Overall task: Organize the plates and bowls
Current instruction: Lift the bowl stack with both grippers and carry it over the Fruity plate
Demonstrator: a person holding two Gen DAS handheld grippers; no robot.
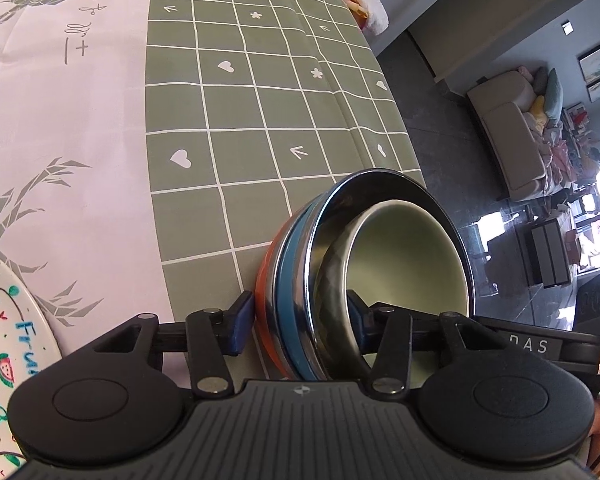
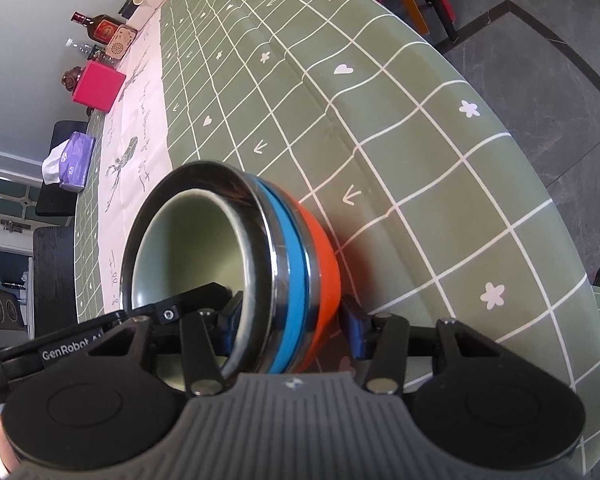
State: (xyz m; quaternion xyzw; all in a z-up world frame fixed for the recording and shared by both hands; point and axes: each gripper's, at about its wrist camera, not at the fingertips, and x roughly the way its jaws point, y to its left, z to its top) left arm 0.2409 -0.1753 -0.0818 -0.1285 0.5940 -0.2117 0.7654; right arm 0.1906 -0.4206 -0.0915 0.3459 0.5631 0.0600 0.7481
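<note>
Left gripper (image 1: 300,322) straddles the near wall of a nested bowl stack (image 1: 364,264): one blue pad sits outside against the orange side, the other inside the green bowl (image 1: 412,248). Pads look pressed on, so it's pinching the stack wall; exact contact on the inner pad is partly hidden by the rim. No earlier pic to compare.

Going L to R in the left wrist view: a white plate w/ drawn fruit (image 1: 8,344) is cut off at the bottom-left edge, lettering only partly legible. Next comes the pale runner w/ deer print, then the green grid tablecloth (image 1: 260,112). The stack stands on the cloth close to the table's edge, orange outermost, then blue, steel, green innermost. A sofa (image 1: 508,136) and room clutter at far right are too blurred to name.

Right gripper (image 2: 290,318) grips the same stack (image 2: 268,272) from the opposite side: one pad inside the green bowl (image 2: 188,248), the other by the orange shell. A sliver of cloth seems to show betw. that outer pad and the orange, so can't tell if it's clamped. The left gripper's arm crosses in at lower left. Bottles, a pink box (image 2: 98,86) and a tissue pack (image 2: 70,162) sit at the far end, labels unreadable.
</note>
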